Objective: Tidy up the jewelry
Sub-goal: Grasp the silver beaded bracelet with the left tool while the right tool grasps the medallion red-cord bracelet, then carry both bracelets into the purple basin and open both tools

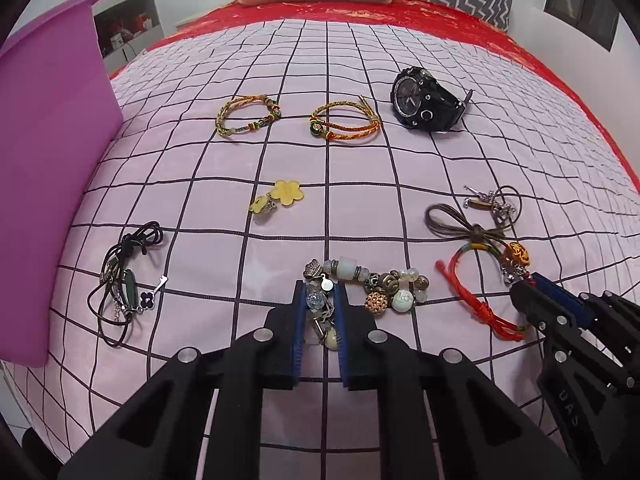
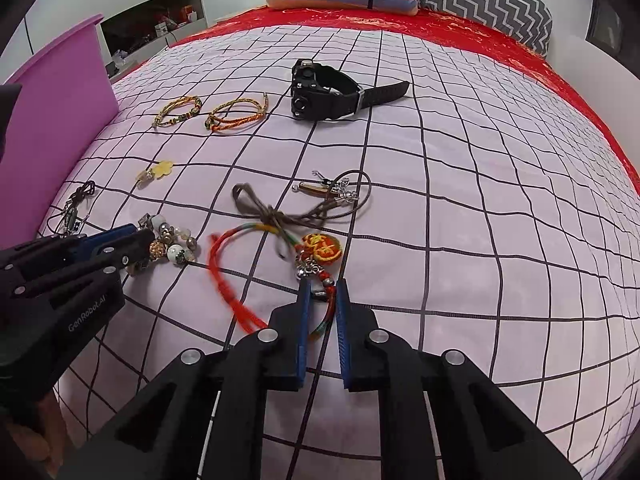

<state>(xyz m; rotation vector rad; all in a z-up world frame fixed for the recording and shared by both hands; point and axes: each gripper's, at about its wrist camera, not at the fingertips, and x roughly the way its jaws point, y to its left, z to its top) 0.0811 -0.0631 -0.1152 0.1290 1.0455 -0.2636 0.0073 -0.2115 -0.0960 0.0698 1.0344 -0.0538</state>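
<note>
Left wrist view: the left gripper is set narrowly around the near end of the beaded charm bracelet, which trails rightward across the checked sheet. The right gripper pinches the red cord bracelet just below its orange charm — loop lying to its left. The purple bin stands far left, nearer the left gripper.

- A beaded charm bracelet is lying nearest, one end sitting between blue pads.
- A red cord bracelet with an orange charm is trailing beside it.
- Two braided bracelets and a black watch are resting farther back, well apart.
</note>
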